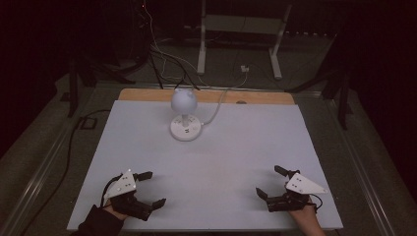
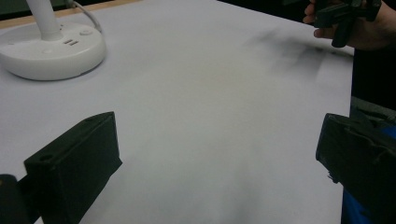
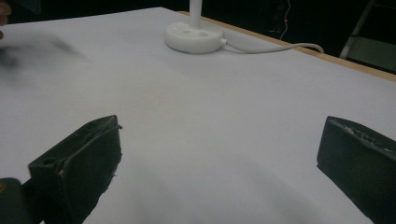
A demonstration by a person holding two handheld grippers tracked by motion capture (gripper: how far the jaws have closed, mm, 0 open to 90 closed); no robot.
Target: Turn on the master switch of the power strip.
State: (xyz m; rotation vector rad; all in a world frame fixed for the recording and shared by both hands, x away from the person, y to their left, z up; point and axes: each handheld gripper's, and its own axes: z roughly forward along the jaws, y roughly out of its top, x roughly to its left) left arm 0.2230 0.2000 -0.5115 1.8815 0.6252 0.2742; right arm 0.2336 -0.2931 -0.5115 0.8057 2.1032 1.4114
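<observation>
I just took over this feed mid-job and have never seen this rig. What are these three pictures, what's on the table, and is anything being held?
There is no robot arm: a person holds a two-jaw tool in each hand. The high view looks down on the white-topped table. The left gripper and right gripper rest near its front edge, both open and empty. The other two pictures come from cameras riding on each gripper, looking past its black jaws. The single object on the table is a small white desk lamp with a round base, globe head and white cable.
</observation>
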